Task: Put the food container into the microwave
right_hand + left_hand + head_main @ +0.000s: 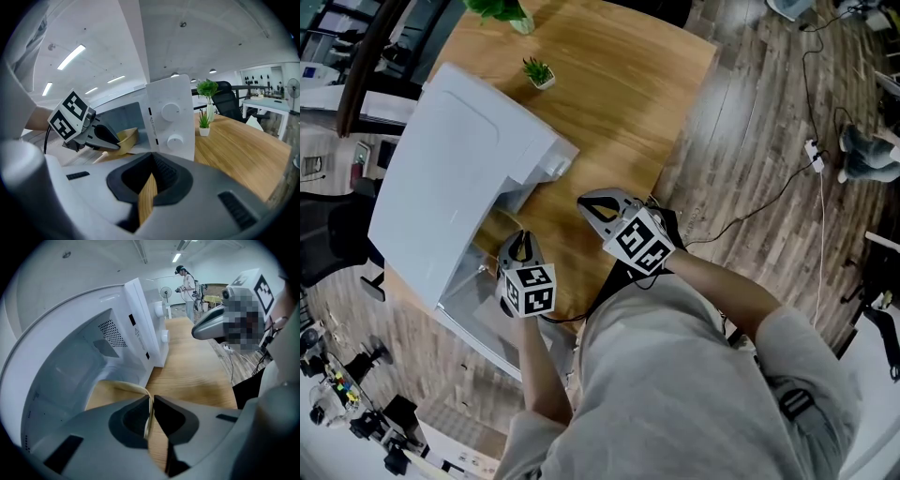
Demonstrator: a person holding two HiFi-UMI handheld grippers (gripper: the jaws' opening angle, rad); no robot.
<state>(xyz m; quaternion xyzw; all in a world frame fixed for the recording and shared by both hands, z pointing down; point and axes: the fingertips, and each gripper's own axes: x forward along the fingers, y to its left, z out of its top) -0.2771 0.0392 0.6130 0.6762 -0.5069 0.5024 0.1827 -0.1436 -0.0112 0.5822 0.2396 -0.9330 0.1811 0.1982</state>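
Pinching the thin rim of the yellowish food container (114, 389), the left gripper (151, 401) has its jaws clenched on that edge, and the container sits right at the open front of the white microwave (450, 178). I can't tell from here whether it rests on anything. The microwave door (478, 305) is swung open, down at the near edge of the wooden table (609, 103). The right gripper (151, 160) hovers just beside, over the tabletop, with its jaws pressed together and nothing between them. It faces the control panel and its two knobs (170, 110). A small potted plant (539, 72) stands beyond the microwave.
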